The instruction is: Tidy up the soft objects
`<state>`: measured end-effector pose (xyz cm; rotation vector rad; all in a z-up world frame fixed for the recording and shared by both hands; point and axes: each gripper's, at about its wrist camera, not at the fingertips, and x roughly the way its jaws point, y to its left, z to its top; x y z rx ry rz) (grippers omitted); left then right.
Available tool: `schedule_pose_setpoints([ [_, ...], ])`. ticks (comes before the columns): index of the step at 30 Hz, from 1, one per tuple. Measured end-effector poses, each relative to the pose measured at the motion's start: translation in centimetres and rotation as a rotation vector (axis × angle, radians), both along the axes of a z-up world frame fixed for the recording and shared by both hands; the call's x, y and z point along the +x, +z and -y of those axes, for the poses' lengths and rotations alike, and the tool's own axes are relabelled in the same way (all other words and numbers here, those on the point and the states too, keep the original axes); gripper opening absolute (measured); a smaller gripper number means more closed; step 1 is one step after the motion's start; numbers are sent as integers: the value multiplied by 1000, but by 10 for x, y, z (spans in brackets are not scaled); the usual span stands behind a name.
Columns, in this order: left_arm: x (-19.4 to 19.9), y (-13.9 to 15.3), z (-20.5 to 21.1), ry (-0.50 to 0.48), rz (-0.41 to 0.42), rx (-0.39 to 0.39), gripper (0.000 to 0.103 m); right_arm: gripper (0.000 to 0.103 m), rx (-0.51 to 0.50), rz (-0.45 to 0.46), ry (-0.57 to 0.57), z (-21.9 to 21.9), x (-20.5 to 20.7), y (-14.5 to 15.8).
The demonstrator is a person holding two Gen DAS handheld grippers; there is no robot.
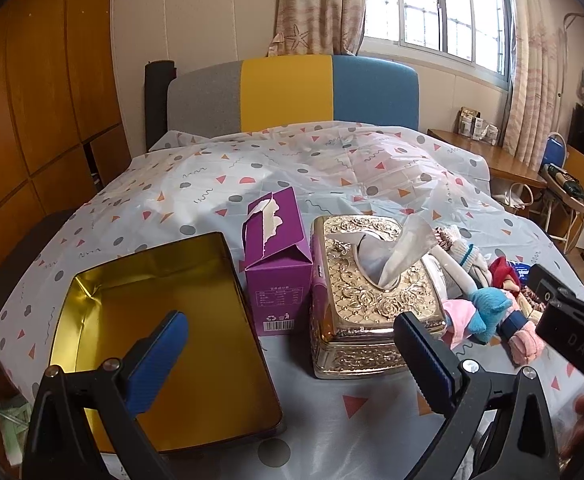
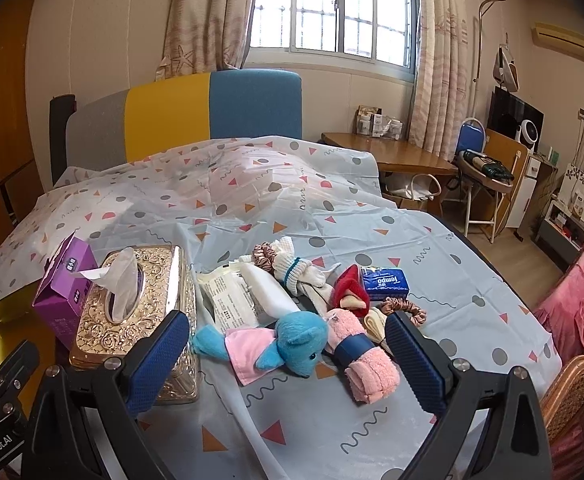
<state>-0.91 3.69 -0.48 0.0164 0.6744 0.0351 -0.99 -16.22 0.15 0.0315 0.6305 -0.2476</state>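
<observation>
The right tool (image 2: 288,354) hangs released, its fingers spread wide on either side of a blue plush (image 2: 296,346) and a pink roll (image 2: 366,368), touching neither. The left tool (image 1: 292,354) is released too and holds nothing, poised over the gap between the gold tin (image 1: 164,336) at its 9 o'clock and the tissue box (image 1: 372,300) at its 1 o'clock. The soft things lie heaped on the bed cover (image 2: 432,240), at 3 o'clock from the tissue box, and the tin holds nothing, so sorting seems barely begun. This looks like the reach for a first pick. Next, I judge, the right tool must drop onto the plush, close on its body, then carry it past the tissue box toward 9 o'clock to the tin.
</observation>
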Motion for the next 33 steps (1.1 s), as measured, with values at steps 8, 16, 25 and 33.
schedule_pose_setpoints([
  [8, 1, -3, -3, 11, -11, -4, 103, 100, -10, -2, -19, 10, 5, 0],
  [16, 4, -4, -6, 16, -16, -6, 103, 100, -11, -9, -35, 22, 14, -2],
  [25, 4, -8, -3, 8, -25, -1, 103, 100, 16, 29, -92, 64, 31, 4],
  [33, 5, -10, 1, -1, -35, -3, 103, 100, 66, 58, -174, 116, 48, -3],
])
